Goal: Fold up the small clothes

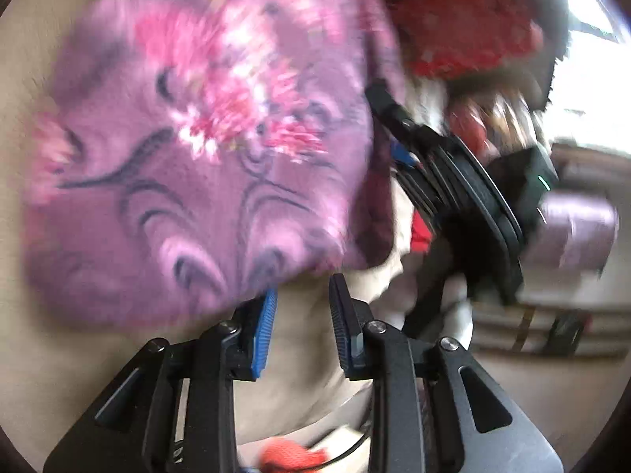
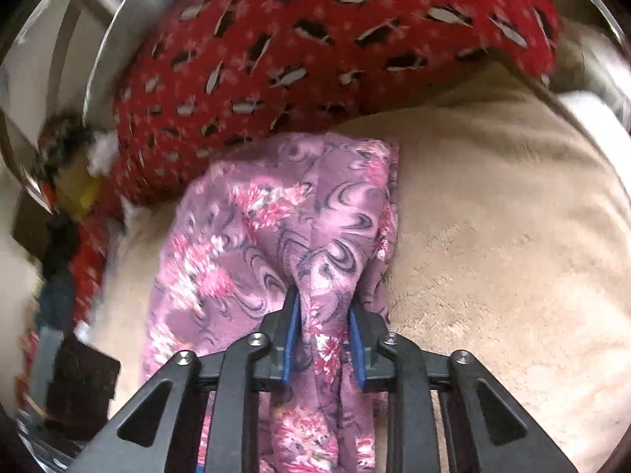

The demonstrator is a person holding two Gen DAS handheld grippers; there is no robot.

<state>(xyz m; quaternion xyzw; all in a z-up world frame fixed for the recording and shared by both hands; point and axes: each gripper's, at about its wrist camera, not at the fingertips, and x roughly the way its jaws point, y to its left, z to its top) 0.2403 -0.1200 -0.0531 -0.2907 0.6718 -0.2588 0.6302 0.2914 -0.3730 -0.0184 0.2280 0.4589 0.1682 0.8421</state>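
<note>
Fingertips of my right gripper [image 2: 323, 315] clamp a fold of purple floral cloth [image 2: 276, 236] lying on beige fleece blanket [image 2: 493, 236]; bare blanket rightward. Left gripper [image 1: 301, 307] gapes, released, at cloth's near edge.

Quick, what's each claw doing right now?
Left claw: open, holding nothing; the purple cloth lies just ahead of it.
Right claw: closed on a bunched fold of the purple cloth.
</note>
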